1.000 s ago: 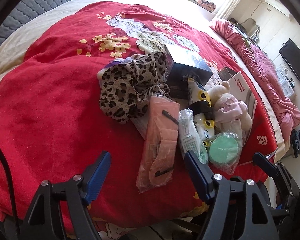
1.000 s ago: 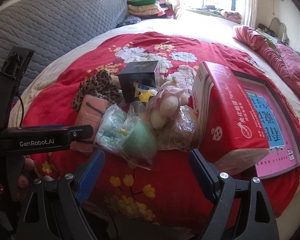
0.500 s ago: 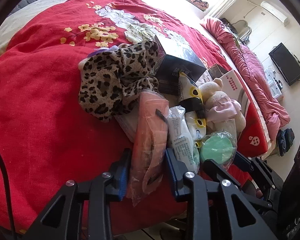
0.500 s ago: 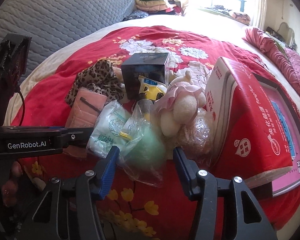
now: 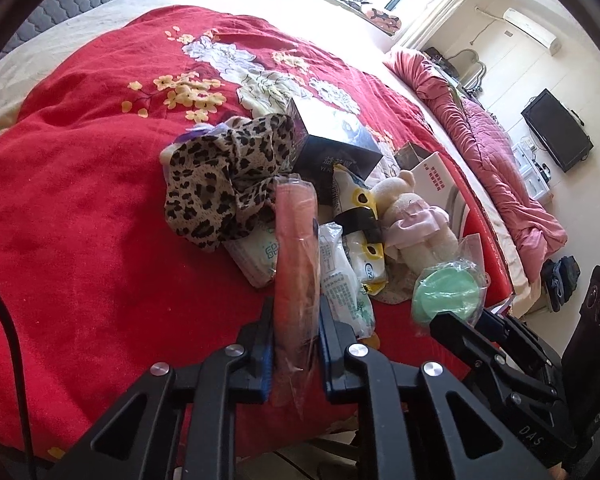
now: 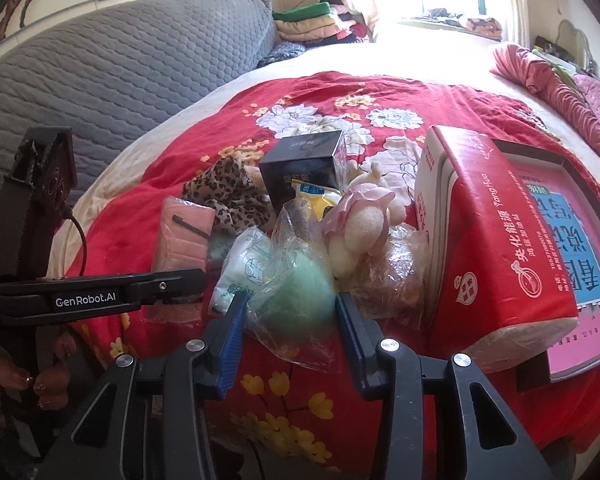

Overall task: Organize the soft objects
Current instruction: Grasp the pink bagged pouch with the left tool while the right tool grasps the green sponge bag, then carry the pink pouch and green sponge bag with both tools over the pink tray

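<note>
Pink pouch in clear wrap, lying flat a second ago, now stands on edge at lower centre, pinched by the left gripper, whose jaws have just closed. Rightward, the right gripper, wide before, has just closed onto the bagged green sponge.

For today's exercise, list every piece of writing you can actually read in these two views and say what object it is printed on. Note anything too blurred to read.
"GenRobot.AI": side of the left gripper, seen from the right wrist.
"YangHuo": top of the red box; its Chinese characters and digits are too blurred.
"DAS": right gripper body, partly cut off.
Pink tray: large Chinese print, not legible.
Black box, white packets: too small.
</note>
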`<state>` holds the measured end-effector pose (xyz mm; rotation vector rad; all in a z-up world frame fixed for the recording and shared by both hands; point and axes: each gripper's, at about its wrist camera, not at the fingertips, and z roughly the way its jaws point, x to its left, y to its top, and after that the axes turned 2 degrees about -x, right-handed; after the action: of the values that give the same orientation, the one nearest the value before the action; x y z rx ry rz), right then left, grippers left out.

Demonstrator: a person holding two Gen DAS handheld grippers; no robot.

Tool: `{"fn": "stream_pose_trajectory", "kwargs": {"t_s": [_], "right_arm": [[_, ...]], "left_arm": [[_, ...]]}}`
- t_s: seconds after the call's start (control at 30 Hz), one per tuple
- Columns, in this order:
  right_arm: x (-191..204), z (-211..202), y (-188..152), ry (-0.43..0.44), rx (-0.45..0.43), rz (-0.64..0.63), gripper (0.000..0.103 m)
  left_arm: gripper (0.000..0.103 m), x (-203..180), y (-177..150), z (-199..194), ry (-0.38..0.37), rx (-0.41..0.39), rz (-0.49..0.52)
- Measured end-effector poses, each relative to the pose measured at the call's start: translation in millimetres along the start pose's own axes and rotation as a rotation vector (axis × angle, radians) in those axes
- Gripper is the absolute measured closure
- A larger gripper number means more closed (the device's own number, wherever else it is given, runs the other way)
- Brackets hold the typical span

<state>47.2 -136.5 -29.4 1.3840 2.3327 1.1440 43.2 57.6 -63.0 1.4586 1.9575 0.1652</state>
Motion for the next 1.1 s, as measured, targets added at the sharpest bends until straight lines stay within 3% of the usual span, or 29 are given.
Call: {"fn": "stream_pose_trajectory", "kwargs": {"t_s": [0.37,0.87,1.1], "right_arm": [[-9.0,-55.0,10.3,-0.064,-0.148,-0.006,0.058],[-50.7,-121.1,22.1,-0.154,-0.340,0.098,0.058],[-89.8,-144.2,21.2,-0.252,-0.408,0.174,0.058]], "left_arm": [[0.085,-57.9,-4.1,-28.3,0.045,-0.064,0.158],[0.085,-156.9,4.4,-31.4,-0.014,-0.082,0.301],[0.085,-200.0,10.6,-18.4,-0.048,-0.074,0.360]]}}
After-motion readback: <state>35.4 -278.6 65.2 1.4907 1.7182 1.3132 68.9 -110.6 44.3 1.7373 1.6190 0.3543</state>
